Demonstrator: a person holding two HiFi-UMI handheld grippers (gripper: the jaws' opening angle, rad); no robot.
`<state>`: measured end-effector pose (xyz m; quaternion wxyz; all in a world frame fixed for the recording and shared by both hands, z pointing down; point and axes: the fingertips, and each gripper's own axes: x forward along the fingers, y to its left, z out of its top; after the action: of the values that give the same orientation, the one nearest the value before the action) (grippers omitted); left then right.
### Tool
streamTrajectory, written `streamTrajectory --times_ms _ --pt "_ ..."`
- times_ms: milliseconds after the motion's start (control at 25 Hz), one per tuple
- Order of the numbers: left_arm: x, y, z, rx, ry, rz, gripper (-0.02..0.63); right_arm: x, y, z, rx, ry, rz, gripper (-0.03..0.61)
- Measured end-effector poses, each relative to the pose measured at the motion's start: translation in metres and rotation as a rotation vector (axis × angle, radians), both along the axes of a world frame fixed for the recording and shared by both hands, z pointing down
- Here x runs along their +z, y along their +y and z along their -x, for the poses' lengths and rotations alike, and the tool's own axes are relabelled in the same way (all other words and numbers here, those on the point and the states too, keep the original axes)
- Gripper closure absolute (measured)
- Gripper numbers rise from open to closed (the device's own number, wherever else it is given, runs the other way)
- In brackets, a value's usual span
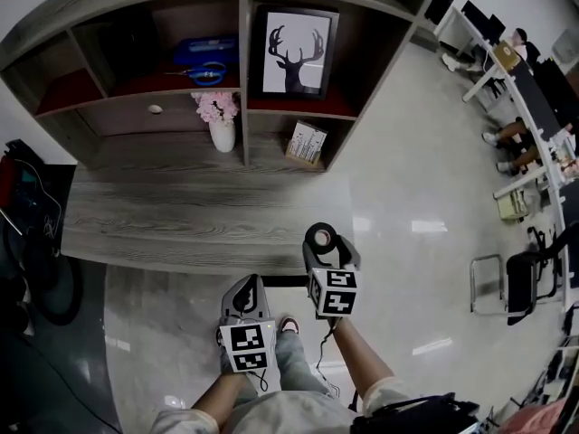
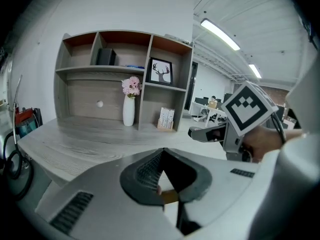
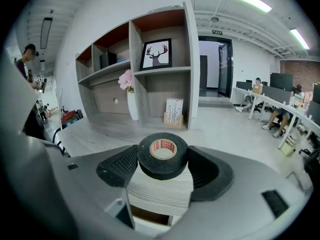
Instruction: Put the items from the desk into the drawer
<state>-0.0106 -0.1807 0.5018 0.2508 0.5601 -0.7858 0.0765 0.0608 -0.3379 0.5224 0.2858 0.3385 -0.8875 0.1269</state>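
Head view: the right gripper is holding a black cloth-tape roll just off the grey wood-grain desk at five o'clock, while the knobbed grey drawer at eleven o'clock is sitting shut.

Left gripper view: the left gripper is sitting closed and empty.

Right gripper view: the pads are pinching the roll's curved rim, so I'd say it is risking a slip.

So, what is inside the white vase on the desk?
Pink flowers stick out of the white vase. Their stems and anything else inside are hidden by its opaque wall.
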Motion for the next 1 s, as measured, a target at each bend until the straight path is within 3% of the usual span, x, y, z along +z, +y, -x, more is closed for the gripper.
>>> streamTrajectory --times_ms 360,800,1000 --pt "-0.029 0.015 -0.018 0.063 -0.010 -0.016 0.617 -0.026 0.029 -0.034 0.059 -0.025 0.014 0.272" --pt "-0.068 0.019 -0.006 0.109 -0.070 -0.096 0.617 -0.050 0.061 -0.064 0.121 -0.047 -0.026 0.272" --pt "-0.065 0.022 -0.004 0.121 -0.042 -0.096 0.617 -0.046 0.081 -0.072 0.144 -0.048 -0.006 0.272"
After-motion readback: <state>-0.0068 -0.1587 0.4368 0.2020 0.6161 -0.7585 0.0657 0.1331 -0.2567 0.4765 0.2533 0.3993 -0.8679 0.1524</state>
